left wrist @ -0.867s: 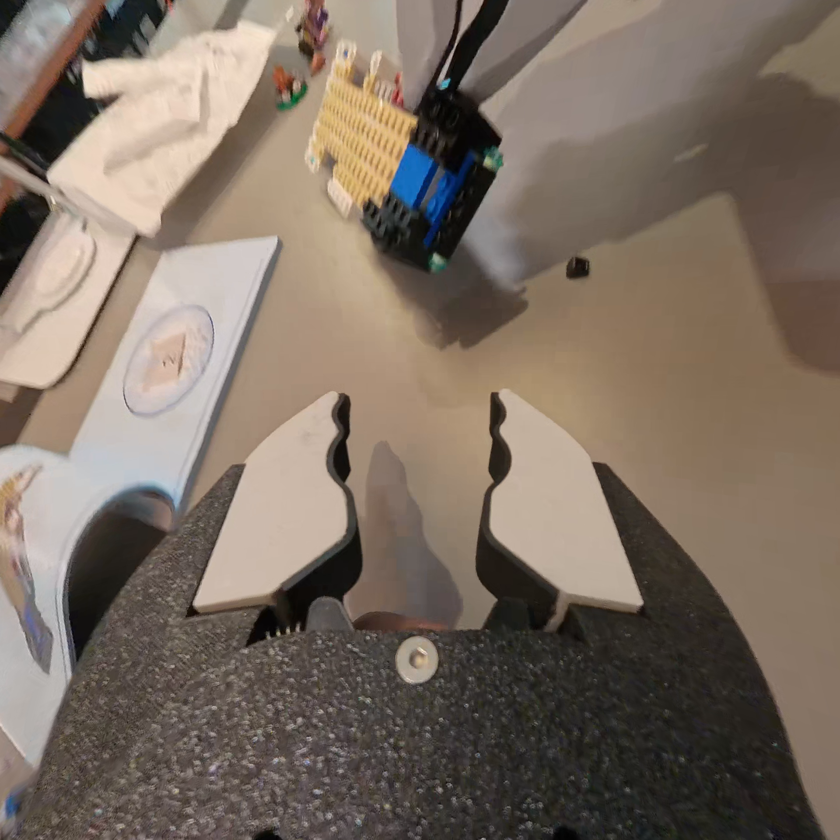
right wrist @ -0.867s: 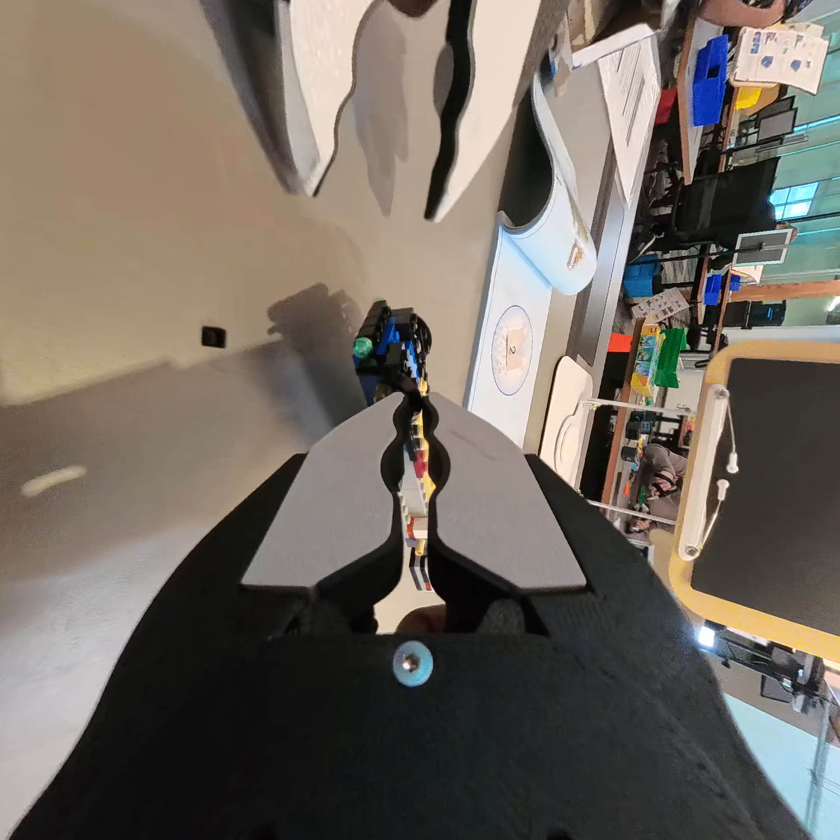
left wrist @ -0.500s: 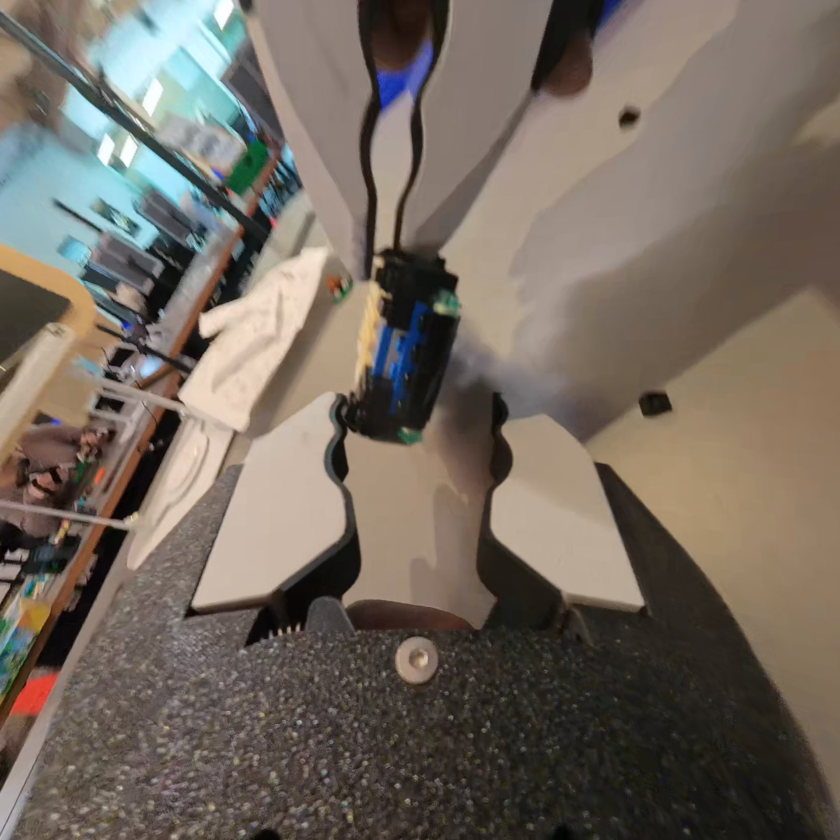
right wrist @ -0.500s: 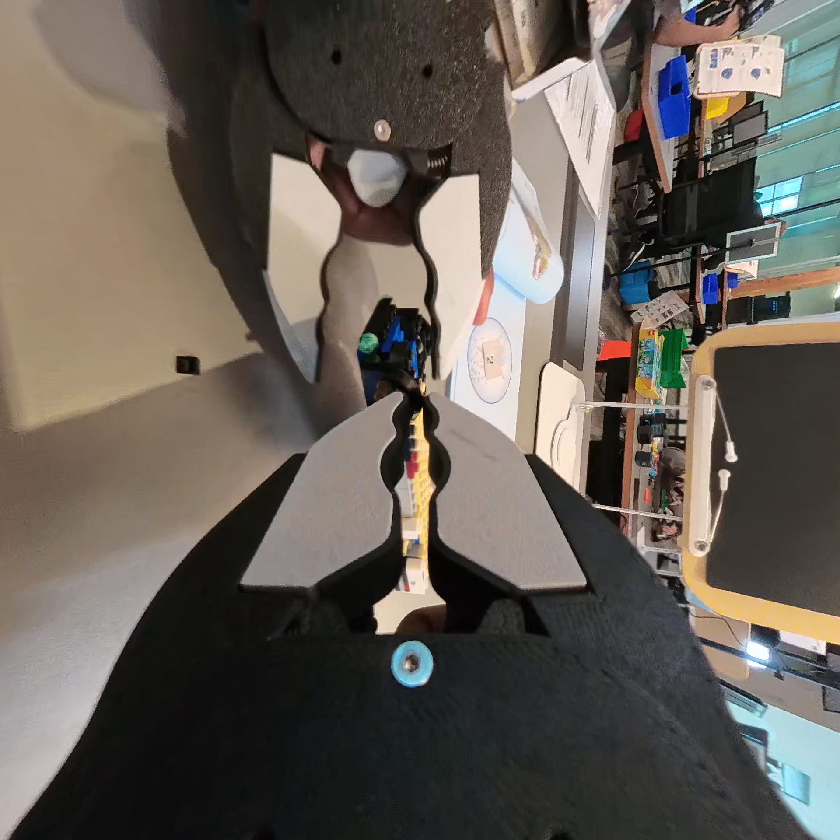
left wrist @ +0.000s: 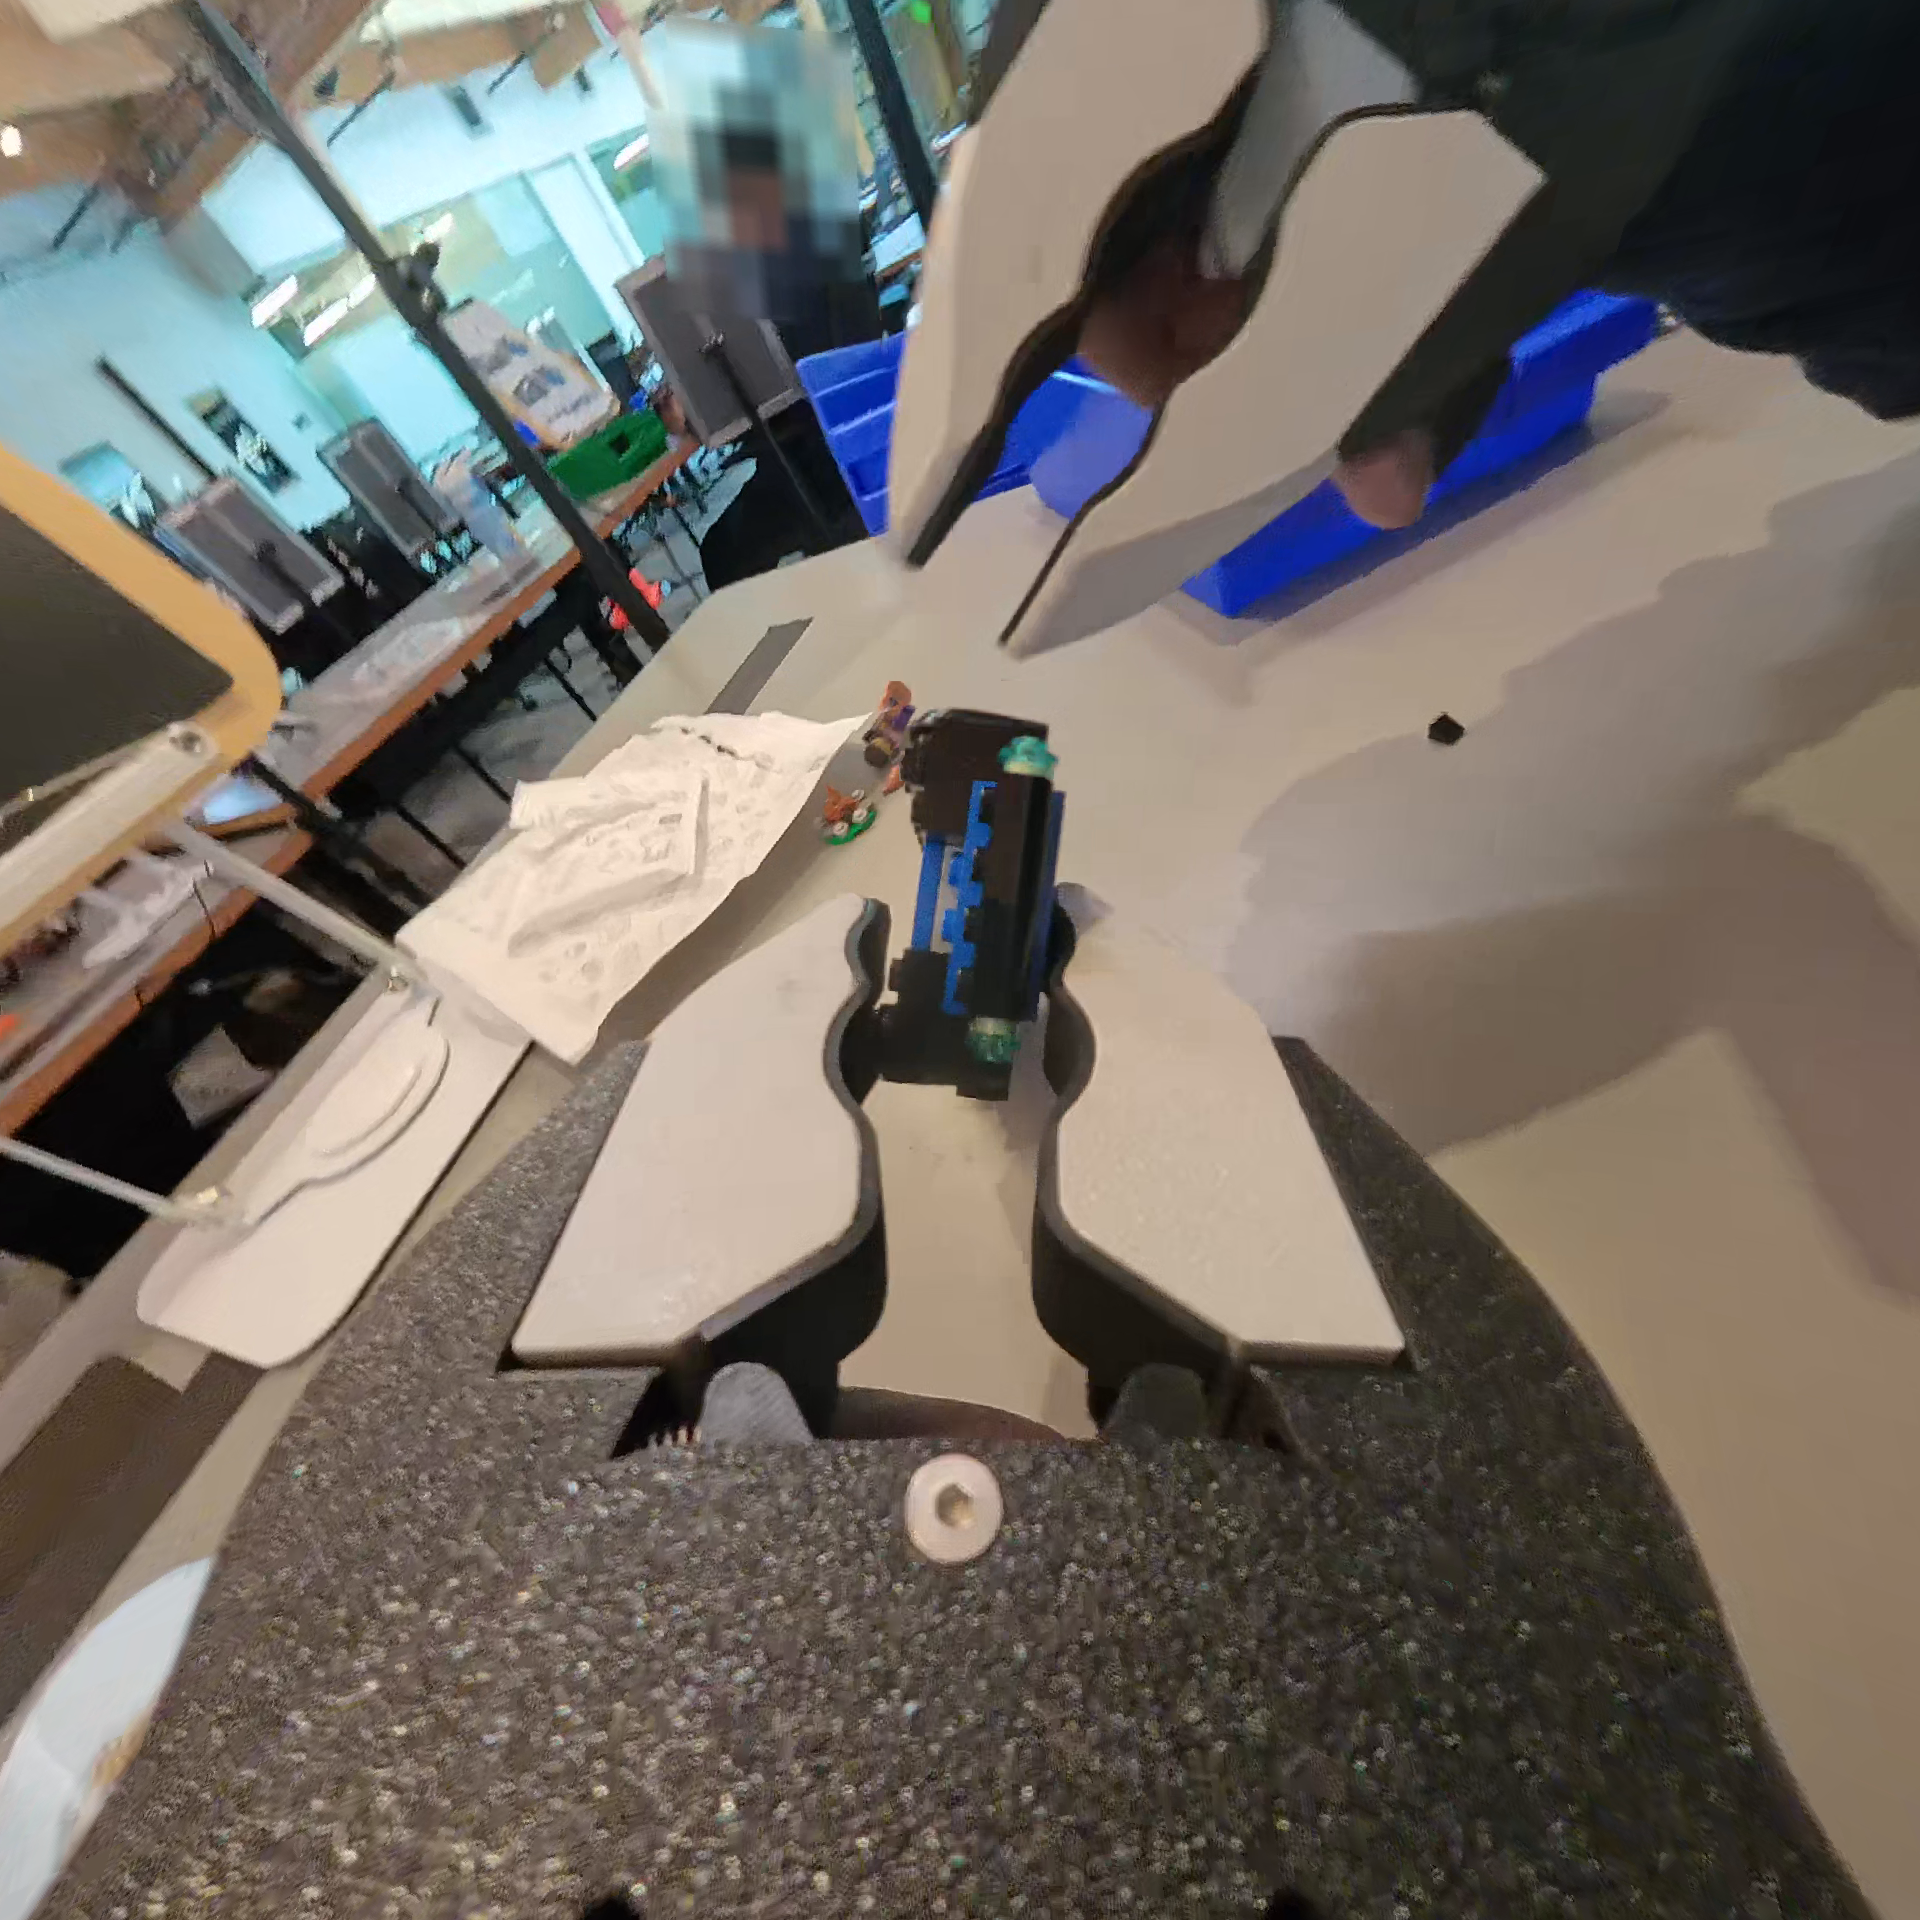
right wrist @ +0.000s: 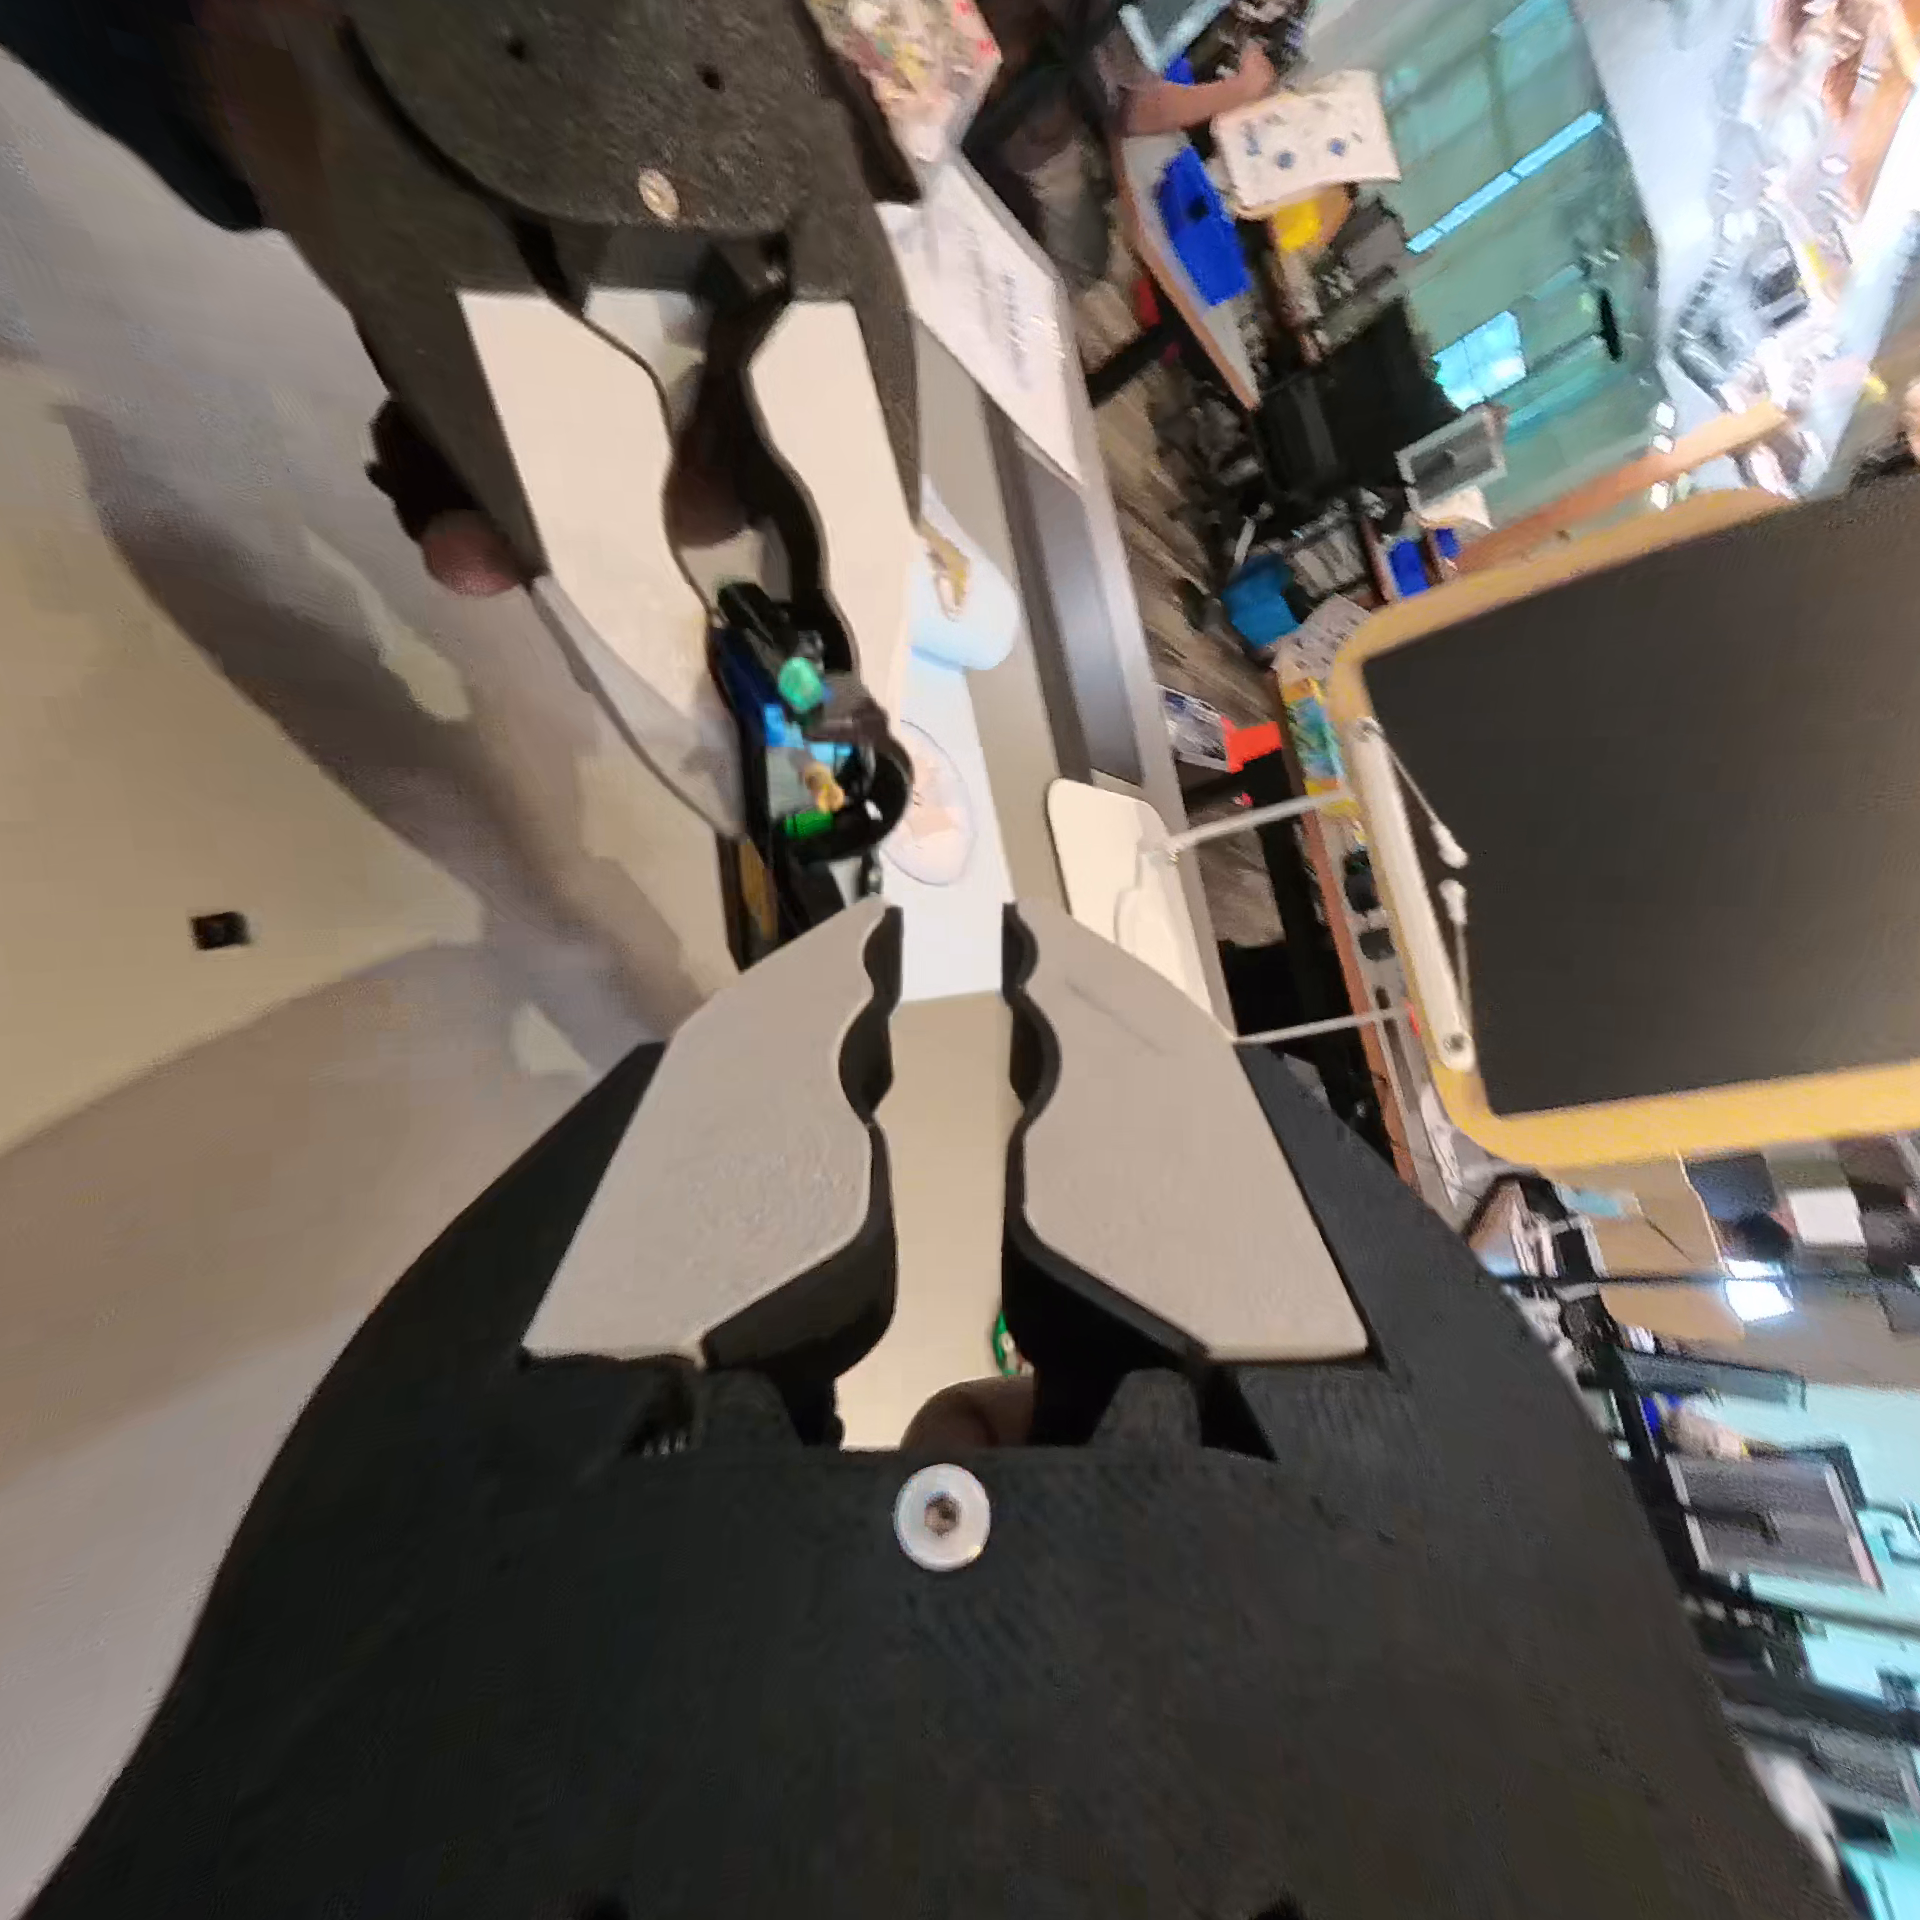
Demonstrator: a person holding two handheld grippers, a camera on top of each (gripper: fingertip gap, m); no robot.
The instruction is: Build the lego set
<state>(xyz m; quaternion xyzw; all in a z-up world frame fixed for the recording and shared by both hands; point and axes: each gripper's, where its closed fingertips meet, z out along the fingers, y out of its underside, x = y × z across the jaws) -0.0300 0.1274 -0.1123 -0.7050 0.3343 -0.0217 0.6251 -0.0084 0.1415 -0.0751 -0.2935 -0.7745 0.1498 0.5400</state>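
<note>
Gripping a black and blue brick model, the left gripper has its two grey fingers closed against the model's sides near the tips. The model stands upright between them, with a teal stud at its top and another at its lower end, and it rises above the grey table. From the right wrist view the same model shows between the left gripper's fingers, with bits of green, teal and yellow on its near side.

The right gripper stands narrowly parted and holds nothing; table and a white sheet show through the gap. In the left wrist view it hangs above and beyond the model, well clear of it, tips pointing down.

Behind the model lie a crumpled white paper, a small purple figure and a small orange piece on a green base. One small black brick lies alone to the right. A blue bin sits at the far edge. A white tray rests at the left edge of the table.
</note>
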